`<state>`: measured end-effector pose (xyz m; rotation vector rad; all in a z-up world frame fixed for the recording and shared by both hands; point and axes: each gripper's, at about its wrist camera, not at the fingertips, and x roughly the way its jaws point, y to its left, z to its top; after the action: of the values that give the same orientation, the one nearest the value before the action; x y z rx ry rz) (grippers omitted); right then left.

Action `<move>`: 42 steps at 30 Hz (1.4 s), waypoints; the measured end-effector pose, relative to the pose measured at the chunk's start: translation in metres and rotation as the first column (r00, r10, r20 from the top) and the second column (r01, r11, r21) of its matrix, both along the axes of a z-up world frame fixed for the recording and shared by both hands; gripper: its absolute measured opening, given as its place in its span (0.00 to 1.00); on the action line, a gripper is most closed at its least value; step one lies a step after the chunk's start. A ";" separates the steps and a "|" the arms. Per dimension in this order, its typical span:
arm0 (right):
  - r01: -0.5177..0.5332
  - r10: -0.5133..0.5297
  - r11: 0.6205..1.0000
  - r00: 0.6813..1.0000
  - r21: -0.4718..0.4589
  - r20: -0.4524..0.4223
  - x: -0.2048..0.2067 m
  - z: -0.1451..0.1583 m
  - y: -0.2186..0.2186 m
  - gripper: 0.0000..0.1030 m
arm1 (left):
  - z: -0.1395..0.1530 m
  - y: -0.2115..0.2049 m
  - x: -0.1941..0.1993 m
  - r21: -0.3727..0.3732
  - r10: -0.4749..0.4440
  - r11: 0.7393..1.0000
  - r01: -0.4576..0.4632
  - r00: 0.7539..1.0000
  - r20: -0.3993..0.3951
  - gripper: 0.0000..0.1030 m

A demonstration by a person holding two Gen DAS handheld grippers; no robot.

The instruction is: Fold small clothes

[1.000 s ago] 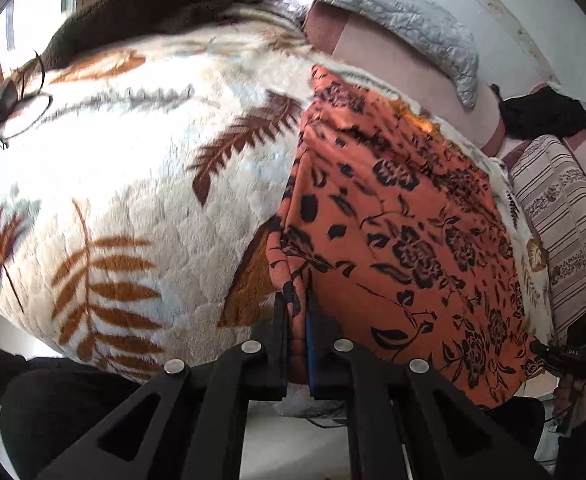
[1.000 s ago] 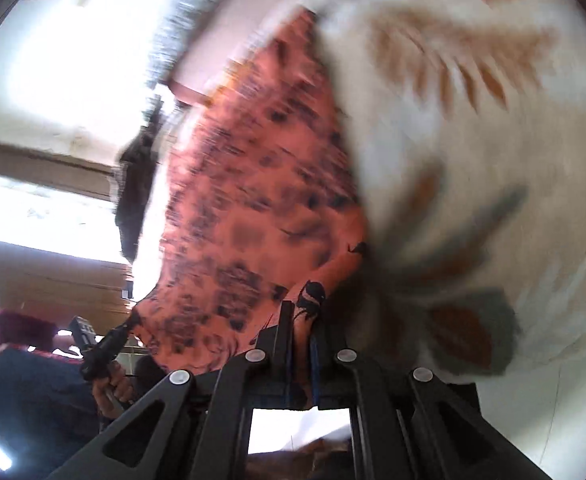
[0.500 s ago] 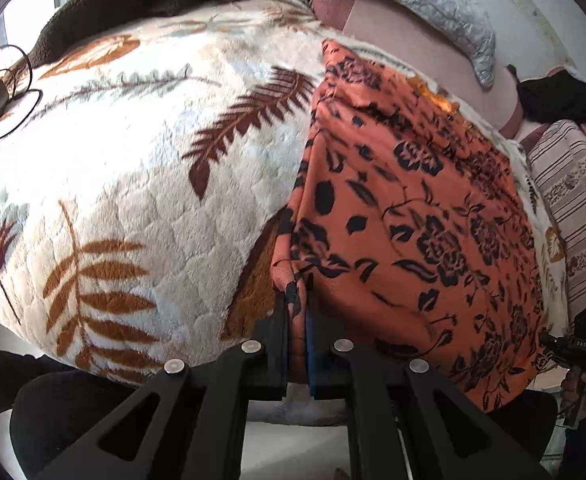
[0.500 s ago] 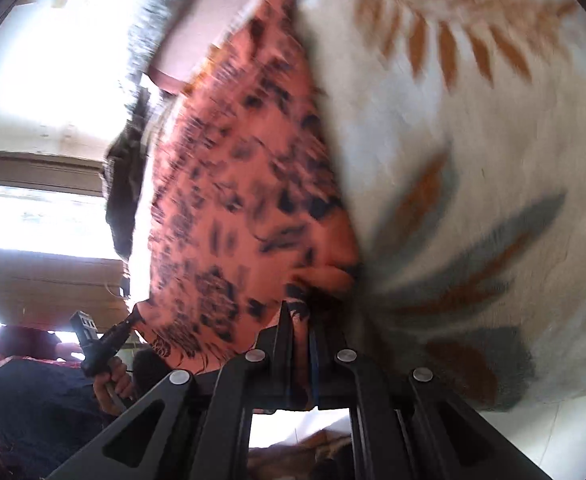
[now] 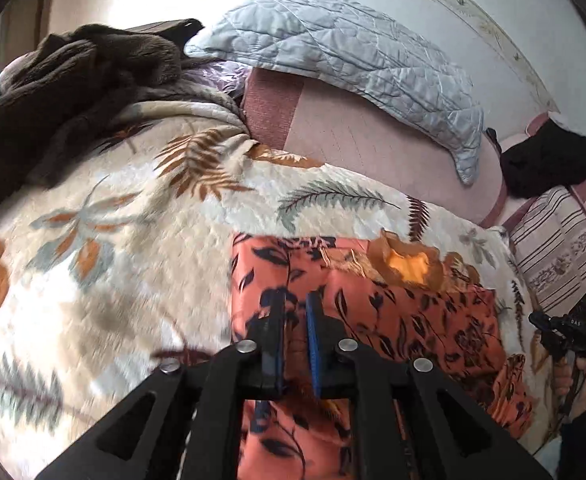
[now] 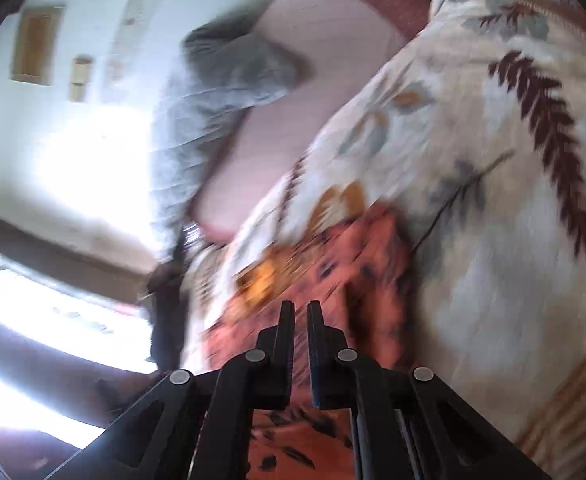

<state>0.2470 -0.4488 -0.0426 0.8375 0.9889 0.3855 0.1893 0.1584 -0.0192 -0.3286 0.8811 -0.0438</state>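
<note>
Orange floral garment point(image 5: 393, 320) lies on bed blanket point(image 5: 113, 240), doubled over once beneath both jaws. Left gripper point(image 5: 295, 328) and right gripper point(image 6: 301, 332) slightly parted, gripping nothing visible. Further folds remain.

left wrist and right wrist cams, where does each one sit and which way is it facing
Left wrist: on the left hand-held gripper, looking along its fingers over the orange floral garment toward the grey pillow; the right hand-held gripper and its hand show at right.
Right wrist: on the right hand-held gripper, rolled sideways and blurred, facing the same garment on the leaf-print blanket; only its own fingers show.
Shared: garment, blanket, pillow.
</note>
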 end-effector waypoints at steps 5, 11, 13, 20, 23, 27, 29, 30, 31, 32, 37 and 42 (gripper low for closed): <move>0.036 -0.042 0.998 0.995 -0.060 -0.094 0.001 -0.041 0.008 0.11 | -0.053 0.029 0.018 -0.027 0.143 0.988 -0.149 0.977 -0.161 0.25; -0.060 0.064 0.983 0.998 -0.171 0.020 -0.057 -0.006 0.012 0.97 | -0.018 0.033 -0.051 -0.002 0.024 1.000 -0.024 0.999 0.024 0.75; -0.134 0.138 0.971 0.990 -0.200 0.005 -0.066 -0.008 0.010 0.96 | -0.016 0.023 -0.056 0.043 -0.051 0.998 0.050 0.998 0.028 0.75; -0.234 0.226 0.926 0.972 -0.296 -0.062 -0.064 -0.037 0.034 0.58 | -0.031 -0.006 -0.038 0.111 -0.150 0.982 0.151 0.989 -0.016 0.75; -0.244 0.235 0.914 0.970 -0.324 -0.067 -0.063 -0.038 0.038 0.58 | -0.035 -0.020 -0.026 0.196 -0.214 0.957 0.214 0.977 -0.025 0.74; -0.270 0.264 0.905 0.962 -0.330 -0.064 -0.063 -0.033 0.043 0.58 | -0.036 -0.033 -0.010 0.287 -0.338 0.897 0.335 0.940 -0.040 0.74; -0.284 0.278 0.899 0.958 -0.333 -0.067 -0.062 -0.035 0.044 0.58 | -0.038 -0.037 -0.001 0.288 -0.394 0.873 0.394 0.917 -0.060 0.74; -0.284 0.279 0.899 0.958 -0.332 -0.065 -0.062 -0.036 0.045 0.58 | -0.039 -0.039 0.005 0.286 -0.420 0.861 0.421 0.905 -0.069 0.74; -0.281 0.277 0.902 0.959 -0.329 -0.061 -0.061 -0.036 0.044 0.57 | -0.040 -0.041 0.011 0.285 -0.428 0.857 0.430 0.901 -0.073 0.74; -0.276 0.273 0.905 0.960 -0.325 -0.057 -0.060 -0.037 0.044 0.56 | -0.042 -0.042 0.019 0.274 -0.430 0.857 0.435 0.899 -0.082 0.73; -0.279 0.272 0.901 0.960 -0.332 -0.067 -0.056 -0.040 0.044 0.37 | -0.054 -0.045 0.052 0.174 -0.414 0.885 0.432 0.901 -0.130 0.38; -0.268 0.264 0.902 0.963 -0.338 -0.060 -0.058 -0.036 0.041 0.28 | -0.054 -0.050 0.052 0.201 -0.397 0.888 0.415 0.910 -0.124 0.08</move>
<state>0.1889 -0.4078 -0.0784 0.3874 1.1480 0.4245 0.2409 0.1083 -0.0731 0.0717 1.0132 -0.3205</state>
